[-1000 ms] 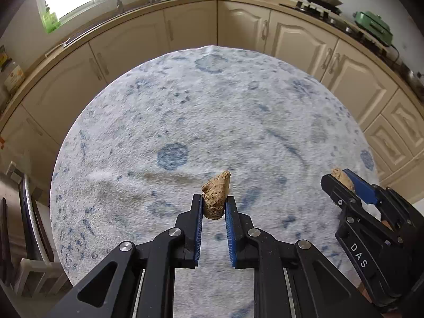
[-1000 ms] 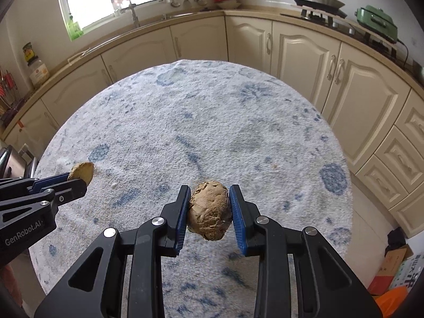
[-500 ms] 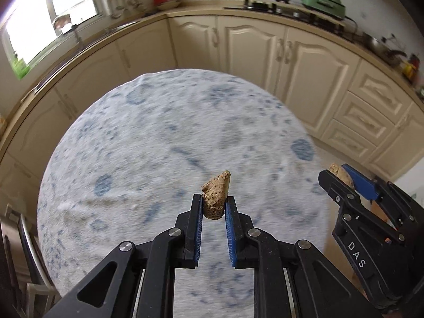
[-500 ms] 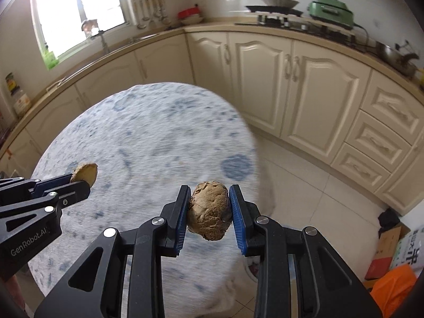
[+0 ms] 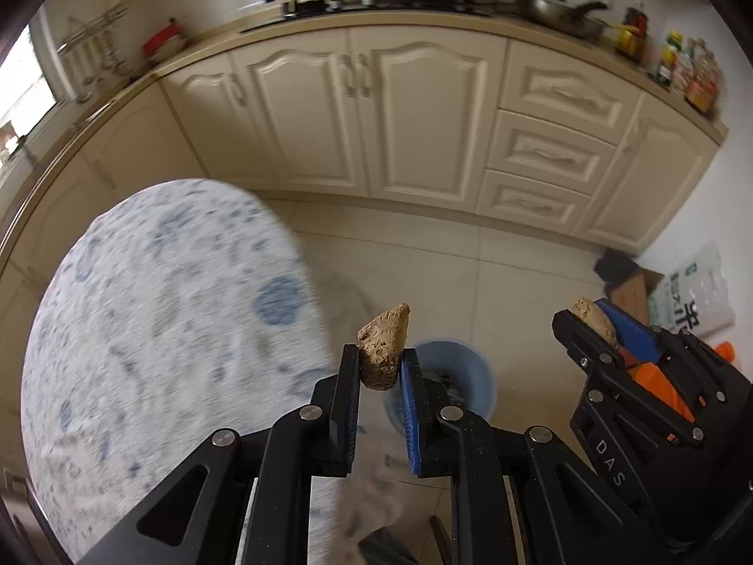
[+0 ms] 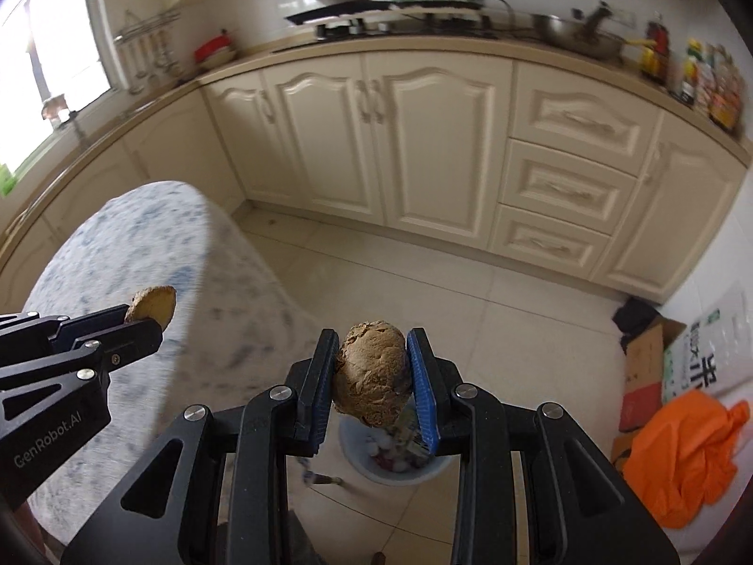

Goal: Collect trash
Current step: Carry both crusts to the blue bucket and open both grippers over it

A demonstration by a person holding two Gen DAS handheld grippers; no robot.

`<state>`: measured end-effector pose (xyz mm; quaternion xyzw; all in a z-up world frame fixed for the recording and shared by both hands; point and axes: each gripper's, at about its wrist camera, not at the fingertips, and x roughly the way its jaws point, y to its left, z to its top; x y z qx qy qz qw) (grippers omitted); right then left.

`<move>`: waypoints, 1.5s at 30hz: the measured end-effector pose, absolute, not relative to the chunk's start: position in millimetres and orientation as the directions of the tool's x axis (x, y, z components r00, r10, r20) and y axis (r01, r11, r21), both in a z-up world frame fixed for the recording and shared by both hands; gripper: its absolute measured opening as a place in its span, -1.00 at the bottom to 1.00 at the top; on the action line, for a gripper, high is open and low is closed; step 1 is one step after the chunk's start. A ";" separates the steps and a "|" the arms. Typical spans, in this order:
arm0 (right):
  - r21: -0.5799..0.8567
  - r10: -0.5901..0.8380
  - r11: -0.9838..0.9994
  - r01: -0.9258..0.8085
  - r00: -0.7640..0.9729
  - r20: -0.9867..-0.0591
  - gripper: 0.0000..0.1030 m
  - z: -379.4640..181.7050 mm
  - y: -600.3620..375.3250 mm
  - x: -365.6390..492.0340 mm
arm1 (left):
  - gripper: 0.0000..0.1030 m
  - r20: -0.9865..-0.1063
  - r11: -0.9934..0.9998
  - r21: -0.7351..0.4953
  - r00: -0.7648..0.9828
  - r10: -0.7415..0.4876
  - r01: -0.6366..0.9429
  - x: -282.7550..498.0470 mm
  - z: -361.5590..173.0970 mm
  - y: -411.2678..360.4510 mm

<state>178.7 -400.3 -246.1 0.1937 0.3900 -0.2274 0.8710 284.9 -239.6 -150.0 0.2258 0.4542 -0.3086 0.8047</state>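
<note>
Both grippers grip trash: left gripper [image 5: 380,367] pinches a wedge-shaped scrap [image 5: 383,347], right gripper [image 6: 375,376] clamps a rounder lump [image 6: 372,372], above the blue bin [image 5: 463,367] on the floor. Dropping both in remains.

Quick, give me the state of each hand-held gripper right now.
Left hand-held gripper: closed on a small wedge-shaped brown crumbly chunk.
Right hand-held gripper: closed on a larger rounded brown crumbly lump.
</note>
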 end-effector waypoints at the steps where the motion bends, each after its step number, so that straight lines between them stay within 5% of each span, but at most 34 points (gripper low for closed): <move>1: 0.159 -0.253 0.810 0.565 0.581 -0.773 -0.41 -248.9 -408.2 173.1 | -0.76 -0.875 0.695 0.080 0.385 -0.294 0.714 283.0 -153.9 -250.6; 11: 0.159 -0.287 0.728 0.667 0.507 -0.813 -0.41 -273.6 -456.2 136.8 | -0.72 -0.898 0.616 0.063 0.314 -0.309 0.785 283.4 -193.0 -322.2; 19: 0.158 -0.269 0.724 0.671 0.486 -0.832 -0.41 -285.9 -458.2 133.0 | -0.14 -0.917 0.645 0.081 0.310 -0.250 0.760 298.5 -211.6 -340.3; 33: 0.178 -0.203 0.773 0.609 0.504 -0.840 -0.38 -288.9 -440.1 163.4 | -0.07 -0.912 0.707 0.089 0.342 -0.225 0.702 293.3 -202.0 -314.4; 34: 0.187 -0.186 0.777 0.601 0.503 -0.844 -0.31 -289.0 -438.5 169.2 | -0.01 -0.912 0.715 0.087 0.345 -0.223 0.693 293.1 -200.6 -308.3; 37: 0.201 -0.173 0.775 0.599 0.507 -0.844 0.46 -289.3 -435.8 177.7 | 0.03 -0.914 0.733 0.080 0.343 -0.217 0.675 294.3 -198.1 -293.4; 38: 0.198 -0.185 0.771 0.606 0.509 -0.841 0.55 -289.2 -434.9 178.3 | 0.03 -0.914 0.738 0.085 0.348 -0.209 0.669 295.0 -197.3 -292.1; 45: 0.186 -0.166 0.780 0.598 0.484 -0.859 0.55 -297.7 -427.8 184.3 | 0.03 -0.913 0.755 0.081 0.352 -0.205 0.651 295.6 -192.6 -278.7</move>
